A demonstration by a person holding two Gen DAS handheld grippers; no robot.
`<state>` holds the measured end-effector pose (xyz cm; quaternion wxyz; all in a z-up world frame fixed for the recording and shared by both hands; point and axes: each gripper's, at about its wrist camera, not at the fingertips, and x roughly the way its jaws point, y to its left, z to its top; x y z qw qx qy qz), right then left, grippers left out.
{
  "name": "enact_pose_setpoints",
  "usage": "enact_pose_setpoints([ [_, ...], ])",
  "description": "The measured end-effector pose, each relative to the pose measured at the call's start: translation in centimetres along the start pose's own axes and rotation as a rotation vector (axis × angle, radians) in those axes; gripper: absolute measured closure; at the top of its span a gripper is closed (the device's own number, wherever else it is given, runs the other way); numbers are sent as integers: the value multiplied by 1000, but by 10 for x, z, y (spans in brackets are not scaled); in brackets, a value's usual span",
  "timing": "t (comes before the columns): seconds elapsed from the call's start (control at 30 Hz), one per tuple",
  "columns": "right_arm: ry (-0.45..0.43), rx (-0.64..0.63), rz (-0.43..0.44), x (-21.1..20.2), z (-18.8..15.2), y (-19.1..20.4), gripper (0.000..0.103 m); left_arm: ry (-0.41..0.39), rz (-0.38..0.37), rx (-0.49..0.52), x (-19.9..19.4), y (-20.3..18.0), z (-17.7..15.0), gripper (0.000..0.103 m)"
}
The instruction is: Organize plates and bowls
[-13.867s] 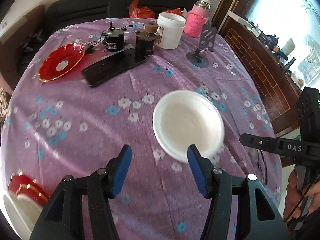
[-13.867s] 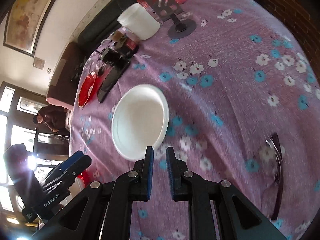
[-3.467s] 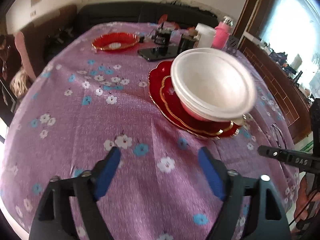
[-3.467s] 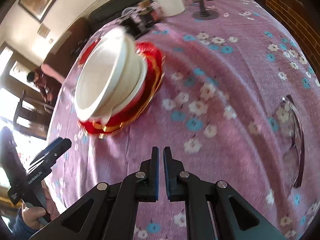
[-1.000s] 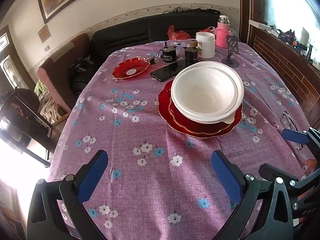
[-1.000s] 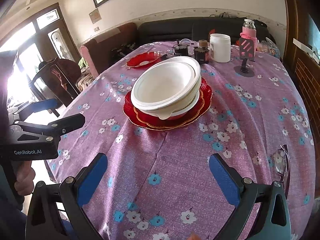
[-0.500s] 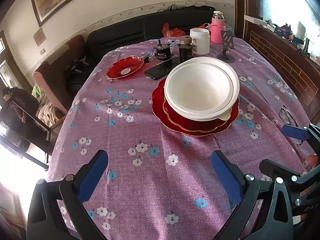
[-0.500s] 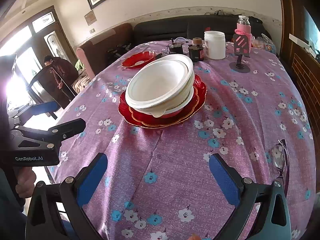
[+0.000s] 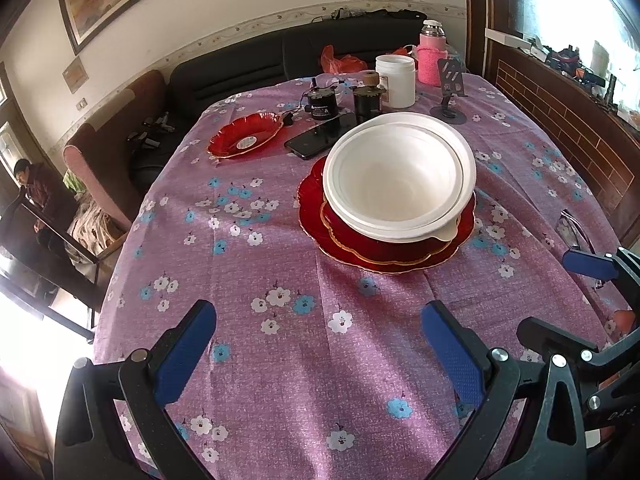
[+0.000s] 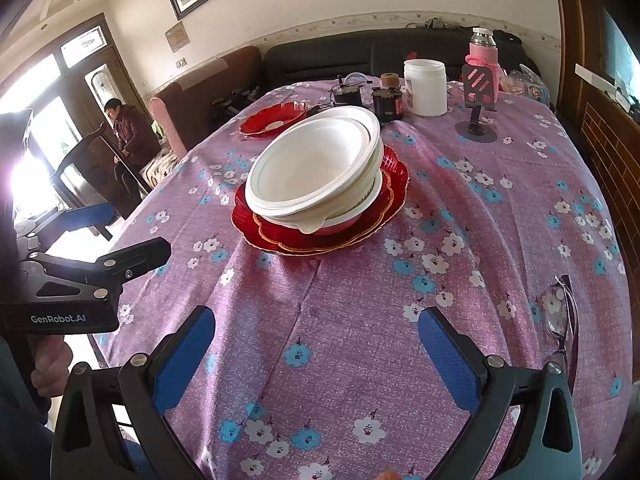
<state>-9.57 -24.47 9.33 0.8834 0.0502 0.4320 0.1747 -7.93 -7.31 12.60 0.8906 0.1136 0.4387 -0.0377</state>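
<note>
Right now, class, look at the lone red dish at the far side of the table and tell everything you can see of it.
The lone red dish is a shallow, glossy, translucent-looking plate with a scalloped, gold-edged rim and a pale round sticker at its centre. It lies flat and empty on the flowered purple tablecloth, apart from the stack of plates and bowls, left of the black phone. Nothing grips it.

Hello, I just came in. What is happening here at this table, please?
A person is tidying dishes with two hand-held grippers. White bowls sit nested on stacked red gold-rimmed plates in the middle of the purple flowered tablecloth. Both the left gripper and the right gripper are open, holding nothing, near the table's front edge. One more red scalloped dish lies apart at the far side, not yet stacked.
</note>
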Motion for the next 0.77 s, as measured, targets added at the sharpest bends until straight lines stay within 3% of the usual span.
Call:
enact_pose_setpoints([
  [0.23, 2, 3, -4, 0, 0, -1, 0, 8, -24, -7, 2, 2, 2, 0],
  [0.37, 3, 5, -4, 0, -1, -1, 0, 39, -91, -15, 7, 4, 1, 0],
  [0.5, 7, 7, -8, 1, -1, -1, 0, 10, -71, -21, 4, 5, -1, 0],
  [0.63, 18, 21, -11, 4, -2, -2, 0, 52, -120, -33, 14, 7, 0, 0],
  [0.77, 30, 21, -15, 9, -3, 0, 0, 48, -92, -45, 18, 15, -5, 0],
])
